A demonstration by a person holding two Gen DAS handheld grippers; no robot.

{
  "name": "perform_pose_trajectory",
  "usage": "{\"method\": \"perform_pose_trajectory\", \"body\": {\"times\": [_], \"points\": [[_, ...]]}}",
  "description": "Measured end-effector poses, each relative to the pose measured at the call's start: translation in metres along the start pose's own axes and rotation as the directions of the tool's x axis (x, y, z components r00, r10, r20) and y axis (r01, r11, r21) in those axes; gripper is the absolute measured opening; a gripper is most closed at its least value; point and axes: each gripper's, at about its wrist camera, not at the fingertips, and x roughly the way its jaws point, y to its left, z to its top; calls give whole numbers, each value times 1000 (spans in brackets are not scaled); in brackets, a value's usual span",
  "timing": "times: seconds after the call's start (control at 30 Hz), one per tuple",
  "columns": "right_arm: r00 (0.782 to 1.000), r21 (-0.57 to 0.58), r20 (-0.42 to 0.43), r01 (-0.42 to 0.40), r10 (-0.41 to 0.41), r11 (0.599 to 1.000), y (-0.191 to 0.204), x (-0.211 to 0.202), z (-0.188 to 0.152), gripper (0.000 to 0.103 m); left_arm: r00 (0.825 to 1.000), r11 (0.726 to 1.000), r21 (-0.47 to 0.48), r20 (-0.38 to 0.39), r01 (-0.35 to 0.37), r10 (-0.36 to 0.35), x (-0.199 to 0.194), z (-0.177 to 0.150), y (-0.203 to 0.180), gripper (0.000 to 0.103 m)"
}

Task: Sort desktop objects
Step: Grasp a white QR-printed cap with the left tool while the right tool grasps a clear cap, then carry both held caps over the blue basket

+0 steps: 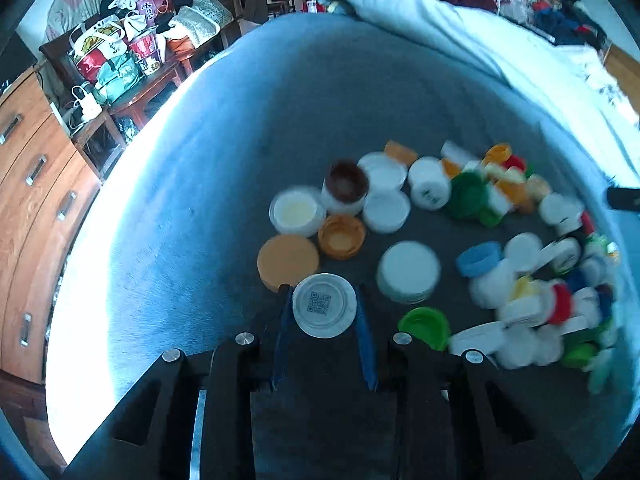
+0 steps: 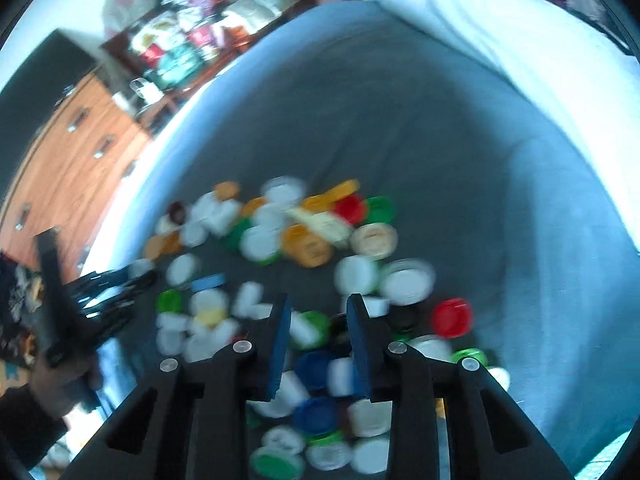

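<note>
White plastic, QR-marked, the lid sits between the open fingers of the left claw, beside the sorted group near the bed's left edge. Release it flat, clear of the orange lid. The right claw hovers open over the unsorted heap.

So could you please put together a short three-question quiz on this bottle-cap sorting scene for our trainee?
1. True or false: the left claw has a white QR-code lid between its fingers.
2. Which cap lies right beside the left claw's right finger: A) green cap, B) a black cap, C) a pink cap?
3. Fill in: the right claw hangs over the mixed pile, and its jaws look ____.

Key: 1 true; 2 A; 3 open, holding nothing.
</note>
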Motion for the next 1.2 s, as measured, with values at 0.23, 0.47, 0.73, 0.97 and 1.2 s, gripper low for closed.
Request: {"method": "perform_pose_trajectory", "body": {"times": [0.23, 0.47, 0.73, 0.97, 1.2], "points": [[996, -13, -43, 79, -79, 997, -33, 31, 18, 32, 999, 1000, -10, -17, 27, -27, -1, 2, -7, 26], [987, -89, -123, 96, -107, 991, -24, 64, 24, 54, 998, 998, -38, -29, 57, -58, -4, 6, -14, 26], [986, -71, -133, 95, -104, 993, -25, 56, 25, 44, 999, 998, -38, -12, 53, -53, -20, 16, -15, 26], [999, 11, -25, 40, -39, 999, -13, -23, 48, 44, 999, 999, -25, -14, 35, -36, -50, 45, -24, 26], [992, -16, 123, 31, -29, 999, 1, -151, 71, 44, 995, 995, 52, 39, 90, -93, -121, 111, -82, 26]]}}
